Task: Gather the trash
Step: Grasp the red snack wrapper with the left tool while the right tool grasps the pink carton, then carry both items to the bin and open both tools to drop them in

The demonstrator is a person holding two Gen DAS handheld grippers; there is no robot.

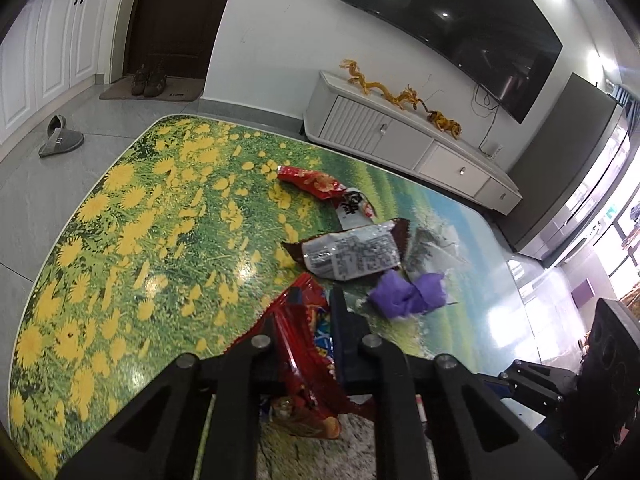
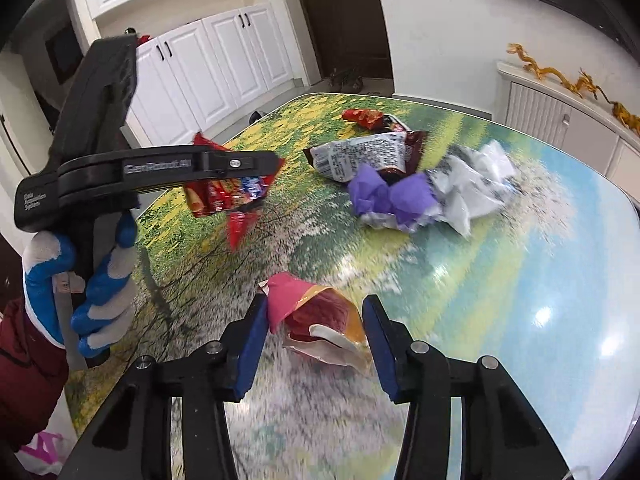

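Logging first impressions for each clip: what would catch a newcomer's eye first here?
Probably the glossy table printed with yellow flowers, with crumpled wrappers piled near its middle around a purple wrapper. Next, the left gripper, held in a blue-and-grey gloved hand, jaws clamped on a red snack bag. Nearest, the right gripper straddles a pink-and-orange wrapper.

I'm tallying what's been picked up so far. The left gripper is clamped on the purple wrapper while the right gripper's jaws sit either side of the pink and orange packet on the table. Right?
Not quite. The left gripper is clamped on the red snack bag, not the purple wrapper, which lies on the table untouched, as the right wrist view shows. The right gripper does straddle the pink and orange packet.
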